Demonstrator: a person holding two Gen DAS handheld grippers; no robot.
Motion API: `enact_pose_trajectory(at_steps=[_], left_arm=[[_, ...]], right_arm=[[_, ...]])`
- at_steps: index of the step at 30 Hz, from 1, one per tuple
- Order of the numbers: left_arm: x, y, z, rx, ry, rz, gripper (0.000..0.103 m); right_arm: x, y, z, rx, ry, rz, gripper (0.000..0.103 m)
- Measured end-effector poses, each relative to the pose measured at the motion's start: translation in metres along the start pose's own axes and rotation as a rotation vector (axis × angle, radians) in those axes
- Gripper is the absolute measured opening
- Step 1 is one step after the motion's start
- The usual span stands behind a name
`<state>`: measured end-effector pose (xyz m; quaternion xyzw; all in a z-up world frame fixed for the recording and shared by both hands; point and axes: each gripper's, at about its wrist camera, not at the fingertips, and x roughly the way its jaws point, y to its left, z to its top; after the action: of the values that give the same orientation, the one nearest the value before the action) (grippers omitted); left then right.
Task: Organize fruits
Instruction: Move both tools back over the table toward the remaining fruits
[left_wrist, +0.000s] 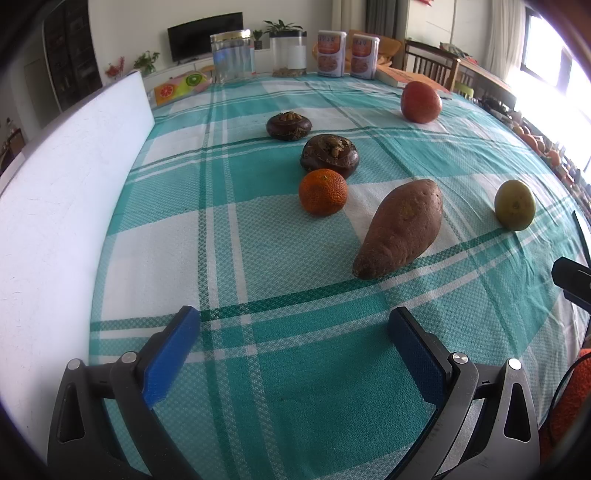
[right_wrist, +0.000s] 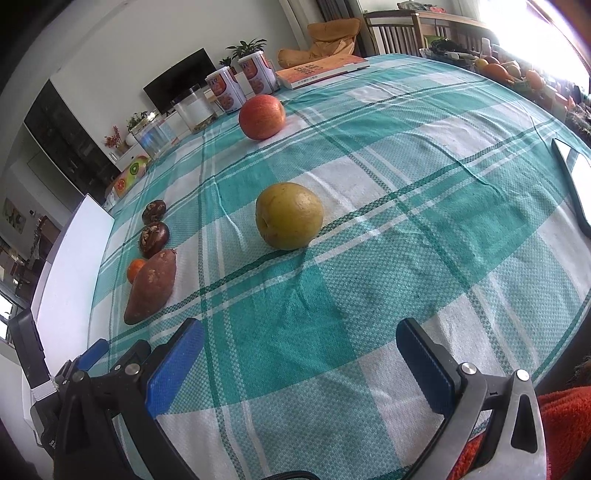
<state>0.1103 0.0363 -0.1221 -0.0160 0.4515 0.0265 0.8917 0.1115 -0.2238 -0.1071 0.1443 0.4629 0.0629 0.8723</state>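
Note:
On the teal checked tablecloth lie a sweet potato (left_wrist: 400, 229) (right_wrist: 152, 286), a mandarin (left_wrist: 323, 192) (right_wrist: 135, 269) just left of it, two dark water chestnuts (left_wrist: 329, 153) (left_wrist: 288, 126) (right_wrist: 154, 239) (right_wrist: 154, 211) behind, a yellow-green pear (left_wrist: 515, 205) (right_wrist: 289, 215) to the right and a red apple (left_wrist: 421, 102) (right_wrist: 262, 116) far back. My left gripper (left_wrist: 295, 350) is open and empty, near the front edge, short of the sweet potato. My right gripper (right_wrist: 301, 365) is open and empty, in front of the pear.
A white foam board (left_wrist: 74, 177) (right_wrist: 70, 273) stands along the table's left edge. Clear jars (left_wrist: 232, 55) (left_wrist: 289, 53), two cans (left_wrist: 331, 53) (left_wrist: 364, 55) and a book (right_wrist: 321, 70) line the far edge. A phone (right_wrist: 572, 181) lies at the right.

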Motion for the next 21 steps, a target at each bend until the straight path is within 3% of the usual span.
enact_pose_trajectory(at_steps=[21], left_arm=[[0.0000, 0.0000, 0.0002, 0.000, 0.000, -0.004, 0.102]], right_arm=[[0.0000, -0.0022, -0.0007, 0.017, 0.000, 0.020, 0.103]])
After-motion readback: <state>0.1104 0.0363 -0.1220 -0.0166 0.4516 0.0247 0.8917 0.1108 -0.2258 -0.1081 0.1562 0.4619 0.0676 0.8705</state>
